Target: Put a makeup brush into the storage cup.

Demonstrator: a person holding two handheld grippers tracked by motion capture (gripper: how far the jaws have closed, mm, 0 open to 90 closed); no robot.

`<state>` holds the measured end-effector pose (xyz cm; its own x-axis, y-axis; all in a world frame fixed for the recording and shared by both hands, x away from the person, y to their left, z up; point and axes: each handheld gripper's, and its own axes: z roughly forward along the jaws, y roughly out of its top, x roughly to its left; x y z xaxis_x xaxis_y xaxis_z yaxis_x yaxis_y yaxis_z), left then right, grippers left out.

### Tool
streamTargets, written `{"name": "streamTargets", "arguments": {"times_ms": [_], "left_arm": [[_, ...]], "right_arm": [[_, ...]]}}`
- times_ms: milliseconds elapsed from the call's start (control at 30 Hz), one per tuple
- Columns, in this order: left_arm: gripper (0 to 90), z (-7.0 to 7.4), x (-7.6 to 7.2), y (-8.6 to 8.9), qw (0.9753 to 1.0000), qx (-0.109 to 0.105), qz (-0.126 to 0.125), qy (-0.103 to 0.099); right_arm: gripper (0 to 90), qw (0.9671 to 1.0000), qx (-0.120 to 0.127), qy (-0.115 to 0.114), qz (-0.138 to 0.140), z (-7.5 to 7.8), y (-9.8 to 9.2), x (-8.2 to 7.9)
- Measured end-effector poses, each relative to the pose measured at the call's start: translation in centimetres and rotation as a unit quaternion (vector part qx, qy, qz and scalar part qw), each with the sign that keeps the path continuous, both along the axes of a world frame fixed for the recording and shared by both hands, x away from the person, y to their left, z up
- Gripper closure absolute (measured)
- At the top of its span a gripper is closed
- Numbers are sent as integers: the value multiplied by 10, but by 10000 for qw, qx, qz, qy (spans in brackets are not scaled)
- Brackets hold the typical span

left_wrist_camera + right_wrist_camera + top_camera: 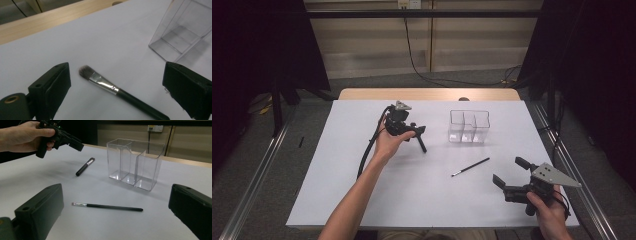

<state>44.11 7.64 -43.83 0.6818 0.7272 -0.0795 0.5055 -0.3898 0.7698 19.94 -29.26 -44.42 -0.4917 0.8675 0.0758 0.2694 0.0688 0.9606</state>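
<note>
Black-handled makeup brush with a silver ferrule and dark bristles (110,87) lies flat on the white table sheet (362,190), between the spread jaws of the left gripper (116,82), untouched. Clear plastic three-compartment organiser (468,126) stands upright near it, to its right in the high view. Thin black brush with a pale tip (470,167) lies in front of the organiser. Right gripper (116,210) open, held low at the near right, apart from the thin brush.
</note>
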Motion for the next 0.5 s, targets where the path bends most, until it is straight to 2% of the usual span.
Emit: {"name": "streamTargets", "arguments": {"times_ms": [133,200,267,300,367,400,500], "left_arm": [[86,-3,5,0,9994,276,32,225],[104,-5,7,-2,9987,289,38,407],[105,-7,8,-6,9983,272,102,505],[106,-6,9,-6,9976,474,21,506],[107,-9,10,-10,9969,491,102,613],[106,-8,11,-11,9963,599,80,607],[122,-8,14,-16,9941,739,98,788]], "right_arm": [[0,10000,-13,2,17,0,0,1],[0,10000,-9,18,19,0,1,1],[0,10000,-18,18,28,0,1,1],[0,10000,-22,16,28,0,1,1],[0,10000,-18,40,31,-1,1,1],[0,10000,-27,35,34,-1,1,1],[0,10000,-21,27,46,-1,2,1]]}}
